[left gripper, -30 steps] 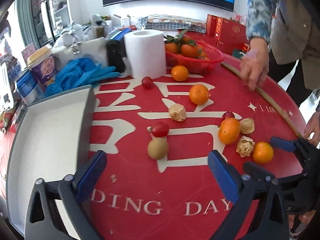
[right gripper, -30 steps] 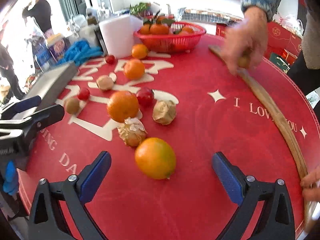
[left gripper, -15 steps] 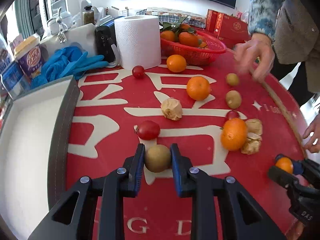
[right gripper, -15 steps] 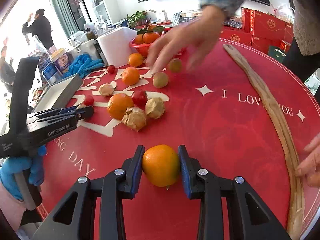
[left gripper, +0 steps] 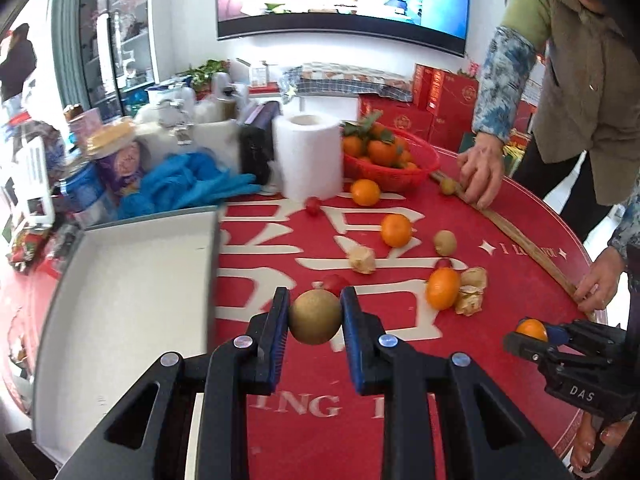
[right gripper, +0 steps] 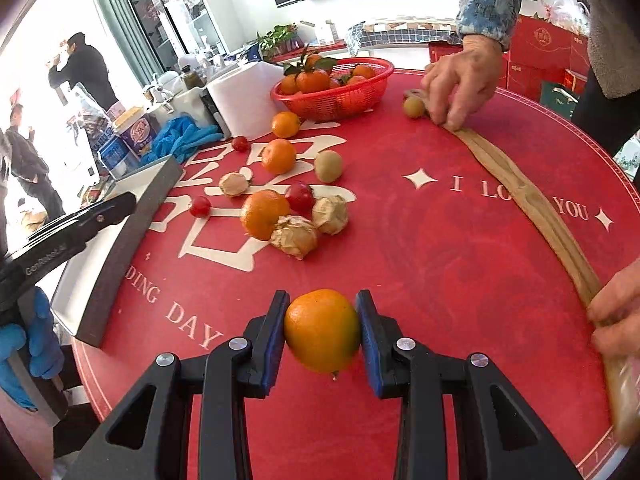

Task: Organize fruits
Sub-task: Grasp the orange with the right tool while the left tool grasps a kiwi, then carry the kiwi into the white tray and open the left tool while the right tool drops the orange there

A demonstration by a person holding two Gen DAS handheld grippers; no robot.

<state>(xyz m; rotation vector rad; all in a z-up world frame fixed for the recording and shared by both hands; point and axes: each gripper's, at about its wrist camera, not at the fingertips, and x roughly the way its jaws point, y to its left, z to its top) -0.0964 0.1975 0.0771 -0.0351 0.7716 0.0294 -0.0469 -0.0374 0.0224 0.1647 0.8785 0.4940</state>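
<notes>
The left gripper (left gripper: pixel 315 317) clamps a kiwi (left gripper: pixel 315 317) across its middle just beside the tray (left gripper: pixel 120 300), the right gripper (right gripper: pixel 322 330) likewise pinches an orange (right gripper: pixel 322 330) above the table (right gripper: pixel 440 260); both are probably light, round, bruisable, so squeeze gently.

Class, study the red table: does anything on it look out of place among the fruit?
Yes. A long wooden strip curves along the table's far edge, held down by a person's hands, and blue gloves lie crumpled beside the paper roll. Neither is fruit.
</notes>
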